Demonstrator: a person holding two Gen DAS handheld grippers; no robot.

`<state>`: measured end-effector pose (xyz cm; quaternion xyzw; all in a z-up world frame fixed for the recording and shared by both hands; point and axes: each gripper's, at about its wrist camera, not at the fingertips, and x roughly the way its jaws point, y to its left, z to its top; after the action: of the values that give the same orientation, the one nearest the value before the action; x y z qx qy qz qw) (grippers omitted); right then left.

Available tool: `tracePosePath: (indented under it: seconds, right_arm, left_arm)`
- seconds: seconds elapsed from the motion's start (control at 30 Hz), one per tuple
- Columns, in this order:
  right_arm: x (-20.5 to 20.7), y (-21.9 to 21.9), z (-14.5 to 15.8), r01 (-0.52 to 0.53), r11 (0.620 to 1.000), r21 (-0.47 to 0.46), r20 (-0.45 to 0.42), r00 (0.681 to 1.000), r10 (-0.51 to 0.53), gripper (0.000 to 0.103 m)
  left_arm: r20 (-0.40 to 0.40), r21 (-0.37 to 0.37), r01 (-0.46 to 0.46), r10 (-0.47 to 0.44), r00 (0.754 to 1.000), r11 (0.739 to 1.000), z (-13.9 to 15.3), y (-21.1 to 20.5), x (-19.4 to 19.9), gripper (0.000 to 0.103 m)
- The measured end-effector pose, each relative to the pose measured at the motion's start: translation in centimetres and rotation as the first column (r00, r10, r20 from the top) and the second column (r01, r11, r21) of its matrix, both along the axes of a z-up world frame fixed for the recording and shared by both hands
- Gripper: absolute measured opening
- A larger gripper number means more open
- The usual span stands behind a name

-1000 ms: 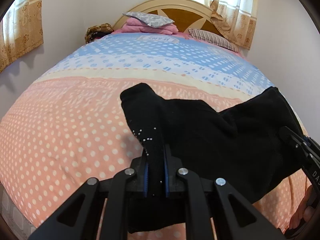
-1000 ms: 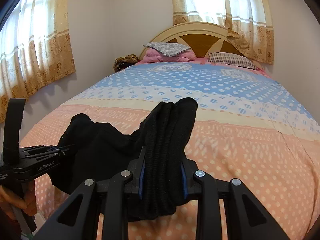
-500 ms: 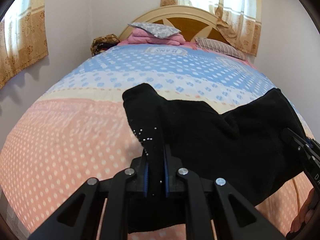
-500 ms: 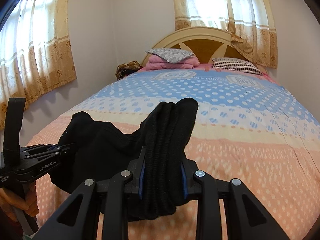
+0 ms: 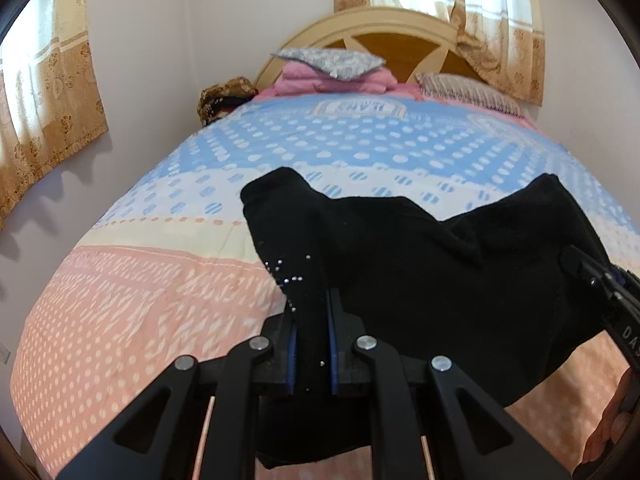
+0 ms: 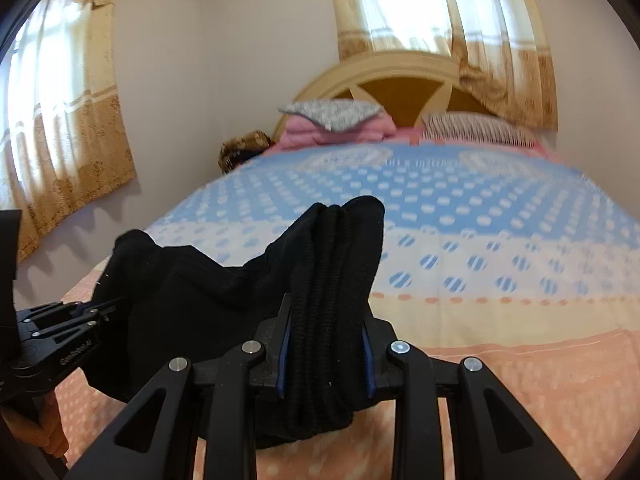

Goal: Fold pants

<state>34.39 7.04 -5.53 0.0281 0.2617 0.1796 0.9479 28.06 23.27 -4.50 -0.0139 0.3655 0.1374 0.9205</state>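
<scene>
Black pants (image 5: 420, 272) hang between my two grippers above the bed. My left gripper (image 5: 310, 340) is shut on one end of the pants, a part with small silver studs. My right gripper (image 6: 324, 344) is shut on a thick bunched ribbed edge of the pants (image 6: 332, 280). The right gripper also shows at the right edge of the left wrist view (image 5: 608, 292), and the left gripper at the left edge of the right wrist view (image 6: 68, 328). The cloth sags between them.
The bed (image 5: 160, 280) has a dotted pink, cream and blue cover. Folded pink cloth and a grey pillow (image 5: 328, 68) and a striped pillow (image 5: 468, 88) lie by the wooden headboard (image 5: 400, 28). Curtains hang left and behind. A brown bundle (image 5: 224, 96) sits in the far left corner.
Both grippers have risen and tilted up with the pants; the headboard and pillows sit lower in view. The grips on the cloth are unchanged.
</scene>
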Motion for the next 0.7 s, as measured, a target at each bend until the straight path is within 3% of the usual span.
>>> tracePosePath:
  seconds: [0.13,0.23,0.27,0.33,0.4,0.43,0.47,0.5,0.6,0.7]
  right_arm:
    - [3.4,1.2,-4.1,-0.009,0.999,-0.043,-0.101,0.995,0.005,0.029]
    - [5.1,1.7,-7.2,0.006,0.994,-0.108,-0.173,0.985,-0.025,0.031]
    - [5.5,1.3,-7.7,0.006,0.996,-0.089,-0.193,0.981,-0.023,0.033]
    - [5.9,0.6,-7.5,0.007,0.998,-0.055,-0.204,0.979,-0.018,0.038]
    - [5.9,0.7,-7.5,-0.01,0.997,-0.078,-0.203,0.979,-0.006,0.045]
    - [5.9,0.5,-7.4,-0.02,0.997,-0.079,-0.206,0.979,0.003,0.05]
    - [6.0,-0.1,-7.3,-0.032,0.998,-0.055,-0.227,0.974,0.018,0.051]
    - [5.9,-1.2,-7.0,-0.032,0.999,-0.008,-0.259,0.965,0.029,0.051]
    - [4.8,-5.8,-5.6,0.082,0.982,0.169,-0.296,0.955,-0.029,0.051]
    - [1.6,-9.1,-3.9,0.202,0.946,0.255,-0.281,0.951,-0.127,0.051]
  left_arm:
    - [-0.106,-0.008,-0.027,0.026,0.994,1.0,-3.7,1.0,2.1,0.013]
    - [-0.154,0.0,-0.038,0.038,0.987,0.999,-5.6,1.5,2.3,0.02]
    - [-0.156,0.006,-0.04,0.041,0.987,0.999,-6.0,1.6,2.2,0.025]
    - [-0.149,0.061,-0.033,0.042,0.988,0.998,-5.9,1.2,1.9,0.038]
    - [-0.15,0.148,-0.052,0.075,0.986,0.988,-5.7,1.1,1.5,0.073]
    - [-0.155,0.164,-0.067,0.093,0.984,0.984,-5.5,1.5,1.2,0.082]
    - [-0.162,0.151,-0.086,0.11,0.981,0.985,-5.1,2.4,0.5,0.093]
    - [-0.163,0.124,-0.101,0.121,0.979,0.987,-4.7,3.5,-0.2,0.098]
    - [-0.133,0.015,-0.189,0.19,0.973,0.982,-2.9,6.9,-3.9,0.099]
    - [-0.118,0.036,-0.323,0.325,0.938,0.946,-1.8,7.6,-8.0,0.099]
